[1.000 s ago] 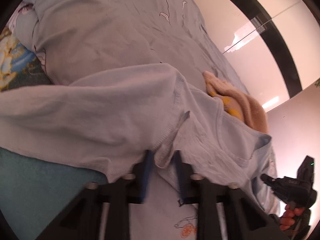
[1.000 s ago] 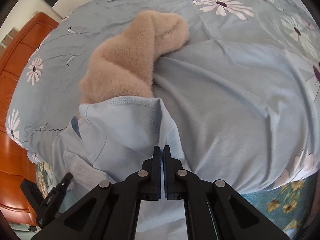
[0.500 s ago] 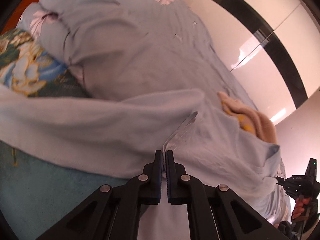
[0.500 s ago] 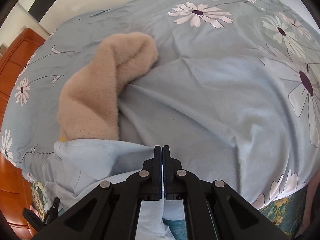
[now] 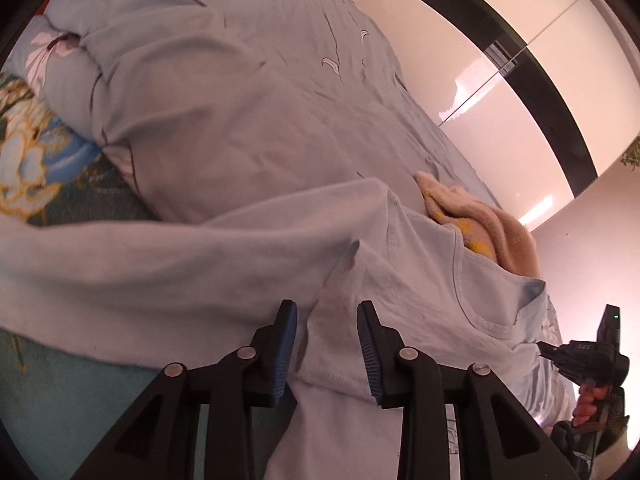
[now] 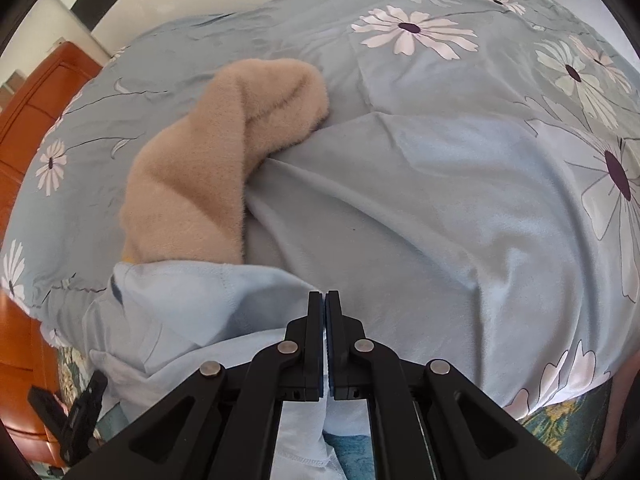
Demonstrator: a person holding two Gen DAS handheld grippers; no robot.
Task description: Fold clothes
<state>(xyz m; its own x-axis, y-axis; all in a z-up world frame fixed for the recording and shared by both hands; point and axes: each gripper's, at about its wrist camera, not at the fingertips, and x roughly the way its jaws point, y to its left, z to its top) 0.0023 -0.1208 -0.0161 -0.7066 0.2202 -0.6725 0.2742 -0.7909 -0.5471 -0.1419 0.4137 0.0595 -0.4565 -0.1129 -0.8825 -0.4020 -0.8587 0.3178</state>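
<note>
My left gripper (image 5: 327, 340) stands with its blue-padded jaws spread well apart, and a fold of the pale blue long-sleeved cotton shirt (image 5: 168, 264) lies in the gap between them; neither pad presses the cloth, so I hold nothing there. The shirt spreads across the bed in front of me, one sleeve running out to the left over the teal floral bedsheet (image 5: 44, 392), its rounded neckline lying to the right. Just past that neckline sits a fluffy tan fleece garment (image 5: 496, 228) with a patch of yellow showing, resting on the grey-blue duvet printed with white daisies (image 5: 240, 80). My right gripper (image 6: 324, 312) has its jaws pressed together with a thin edge of the same shirt (image 6: 184, 312) pinched between them, the cloth hanging down below the fingers. From that side the tan garment (image 6: 208, 168) lies bunched against a ridge of the duvet (image 6: 440, 184), touching the shirt's upper hem. An orange-brown wooden headboard (image 6: 36, 112) rises to the left of the bed.
</note>
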